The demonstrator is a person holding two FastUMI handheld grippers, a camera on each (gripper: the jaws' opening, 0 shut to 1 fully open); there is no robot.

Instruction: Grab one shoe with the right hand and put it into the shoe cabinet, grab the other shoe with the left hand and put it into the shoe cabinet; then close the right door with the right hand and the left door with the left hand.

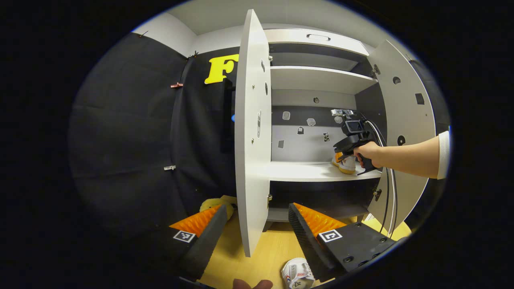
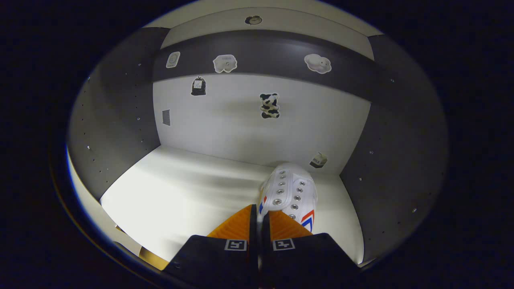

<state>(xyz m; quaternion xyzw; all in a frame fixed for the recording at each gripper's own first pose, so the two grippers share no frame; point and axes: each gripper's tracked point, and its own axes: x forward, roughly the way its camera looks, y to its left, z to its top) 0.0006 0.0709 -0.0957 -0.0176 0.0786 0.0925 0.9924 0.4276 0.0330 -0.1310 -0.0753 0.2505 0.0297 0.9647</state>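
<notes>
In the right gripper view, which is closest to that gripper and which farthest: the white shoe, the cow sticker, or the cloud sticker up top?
1. White shoe: pinched at the right gripper, on the shelf's right side.
2. Cow sticker: mid back wall, above the shoe.
3. Cloud sticker: higher up, on the dark band, to the right.

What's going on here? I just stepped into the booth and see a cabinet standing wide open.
A person is putting shoes away. The right gripper is shut on a white shoe, which sits on the middle shelf of the shoe cabinet. The left gripper hangs open near the floor, where the other shoe lies. Both doors, left and right, are open.
</notes>
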